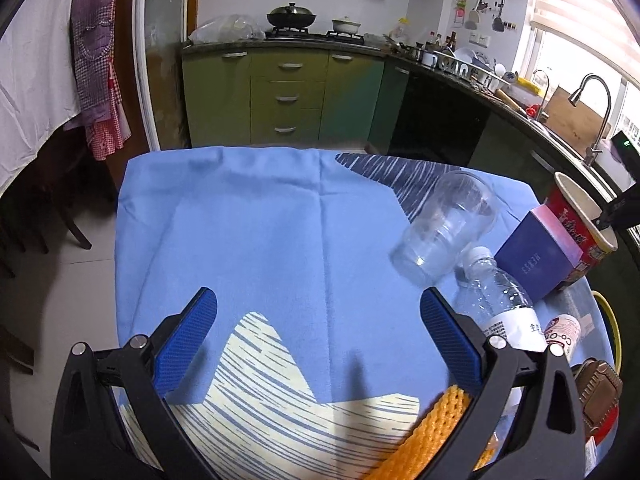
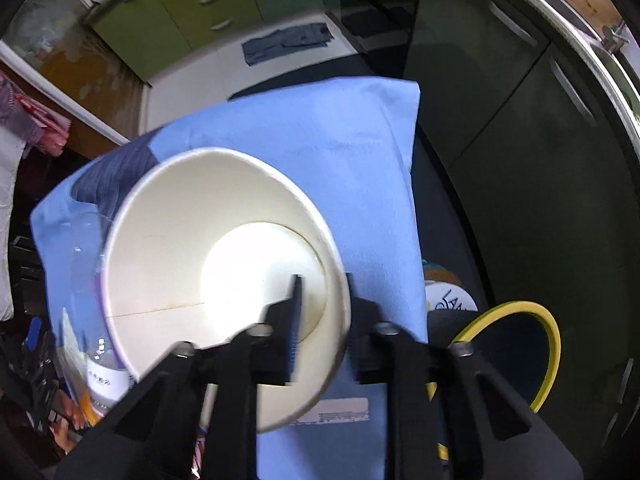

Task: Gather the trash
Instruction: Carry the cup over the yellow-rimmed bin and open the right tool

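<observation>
My right gripper is shut on the rim of a white-lined paper noodle cup; one finger is inside the cup, one outside. The same cup, red outside, shows at the right edge of the left wrist view, with the right gripper on it. My left gripper is open and empty above the blue cloth. To its right lie a clear plastic cup on its side, a clear water bottle, a blue box and an orange foam net.
A dark bin with a yellow rim stands beside the table at the lower right. Green kitchen cabinets and a counter with a sink faucet lie beyond the table. A small labelled container and a brown object lie at the right.
</observation>
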The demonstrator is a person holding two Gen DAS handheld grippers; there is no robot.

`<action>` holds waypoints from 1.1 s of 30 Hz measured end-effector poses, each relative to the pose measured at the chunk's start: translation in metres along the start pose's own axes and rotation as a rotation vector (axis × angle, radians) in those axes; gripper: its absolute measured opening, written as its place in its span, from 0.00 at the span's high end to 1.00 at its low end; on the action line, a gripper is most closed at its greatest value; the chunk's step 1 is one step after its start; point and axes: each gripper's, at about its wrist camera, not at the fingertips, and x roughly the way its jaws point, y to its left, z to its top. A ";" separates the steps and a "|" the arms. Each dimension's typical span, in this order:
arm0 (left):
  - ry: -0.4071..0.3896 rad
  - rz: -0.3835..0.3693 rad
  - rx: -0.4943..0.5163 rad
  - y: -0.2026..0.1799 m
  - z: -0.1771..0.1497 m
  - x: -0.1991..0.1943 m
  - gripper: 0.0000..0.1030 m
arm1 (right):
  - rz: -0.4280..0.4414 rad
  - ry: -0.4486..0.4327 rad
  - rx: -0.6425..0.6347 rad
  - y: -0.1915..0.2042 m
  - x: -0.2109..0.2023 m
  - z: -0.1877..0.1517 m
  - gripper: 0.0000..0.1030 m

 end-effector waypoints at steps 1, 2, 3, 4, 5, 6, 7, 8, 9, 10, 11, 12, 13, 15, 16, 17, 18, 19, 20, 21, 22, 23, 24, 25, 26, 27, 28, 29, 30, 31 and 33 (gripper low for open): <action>0.001 -0.004 0.001 0.000 0.000 0.000 0.06 | 0.005 -0.001 0.003 -0.002 0.001 0.000 0.94; 0.002 -0.003 0.002 0.000 -0.001 0.000 0.06 | 0.013 -0.001 0.006 -0.003 0.002 -0.001 0.94; 0.002 -0.001 0.002 0.000 -0.001 0.000 0.06 | 0.020 -0.006 0.007 -0.005 0.000 -0.002 0.95; 0.004 -0.001 0.003 -0.001 -0.002 0.001 0.06 | 0.025 -0.017 0.007 -0.008 -0.005 -0.004 0.96; 0.005 -0.003 0.004 0.000 -0.002 0.001 0.06 | 0.028 -0.026 0.006 -0.010 -0.009 -0.006 0.95; 0.005 -0.004 0.005 0.000 -0.002 0.001 0.06 | 0.046 -0.043 0.005 -0.015 -0.019 -0.009 0.95; 0.004 -0.005 0.004 0.000 -0.002 0.001 0.06 | 0.062 -0.060 0.010 -0.022 -0.030 -0.013 0.95; 0.002 -0.007 0.001 0.001 -0.002 0.001 0.06 | 0.074 -0.081 0.020 -0.032 -0.043 -0.019 0.95; 0.000 -0.009 -0.002 0.001 -0.002 0.001 0.06 | 0.084 -0.100 0.028 -0.041 -0.056 -0.026 0.95; -0.002 -0.014 -0.008 0.002 -0.001 0.000 0.06 | 0.092 -0.116 0.037 -0.050 -0.070 -0.035 0.95; -0.004 -0.017 -0.013 0.003 -0.001 -0.001 0.06 | 0.097 -0.127 0.045 -0.058 -0.078 -0.040 0.95; -0.008 -0.018 -0.019 0.004 -0.001 -0.002 0.06 | 0.093 -0.145 0.063 -0.075 -0.092 -0.053 0.95; -0.011 -0.016 -0.022 0.004 -0.001 -0.003 0.06 | 0.082 -0.155 0.081 -0.090 -0.100 -0.065 0.95; -0.014 -0.016 -0.028 0.005 0.000 -0.004 0.06 | 0.063 -0.151 0.124 -0.122 -0.108 -0.088 0.95; -0.016 -0.020 -0.032 0.005 0.000 -0.005 0.06 | 0.049 -0.140 0.154 -0.142 -0.107 -0.100 0.95; -0.020 -0.023 -0.033 0.005 0.000 -0.006 0.06 | 0.039 -0.134 0.176 -0.155 -0.104 -0.108 0.95; -0.025 -0.025 -0.031 0.004 0.000 -0.007 0.06 | 0.028 -0.123 0.215 -0.176 -0.097 -0.120 0.95; -0.030 -0.026 -0.027 0.003 0.000 -0.008 0.06 | 0.023 -0.111 0.253 -0.195 -0.088 -0.132 0.94; -0.035 -0.025 -0.021 0.002 0.000 -0.009 0.06 | 0.011 -0.096 0.284 -0.211 -0.076 -0.142 0.94; -0.040 -0.024 -0.016 0.001 -0.001 -0.010 0.06 | 0.000 -0.083 0.309 -0.223 -0.064 -0.149 0.94; -0.044 -0.024 -0.012 -0.001 -0.001 -0.010 0.06 | -0.003 -0.072 0.325 -0.232 -0.055 -0.151 0.94; -0.044 -0.027 -0.009 -0.001 -0.001 -0.010 0.06 | -0.004 -0.059 0.343 -0.241 -0.042 -0.154 0.94; -0.044 -0.032 -0.006 -0.002 -0.001 -0.010 0.06 | -0.009 -0.044 0.360 -0.249 -0.028 -0.157 0.94; -0.045 -0.033 -0.005 -0.003 -0.001 -0.010 0.06 | -0.017 -0.035 0.372 -0.255 -0.017 -0.158 0.94; -0.049 -0.032 -0.002 -0.003 -0.001 -0.011 0.06 | -0.027 -0.022 0.383 -0.261 -0.003 -0.159 0.94; -0.051 -0.031 0.001 -0.004 -0.001 -0.010 0.06 | -0.028 -0.014 0.390 -0.265 0.006 -0.158 0.94; -0.053 -0.031 0.004 -0.003 -0.001 -0.010 0.06 | -0.027 -0.001 0.403 -0.270 0.017 -0.158 0.93; -0.052 -0.032 0.004 -0.004 -0.001 -0.010 0.06 | -0.026 0.007 0.407 -0.272 0.023 -0.157 0.93; -0.051 -0.035 0.003 -0.003 -0.001 -0.009 0.06 | -0.028 0.020 0.413 -0.275 0.030 -0.156 0.91; -0.049 -0.037 0.002 -0.003 -0.001 -0.009 0.06 | -0.028 0.031 0.420 -0.277 0.037 -0.154 0.89; -0.044 -0.047 0.001 -0.003 -0.001 -0.008 0.06 | -0.030 0.040 0.426 -0.280 0.046 -0.151 0.82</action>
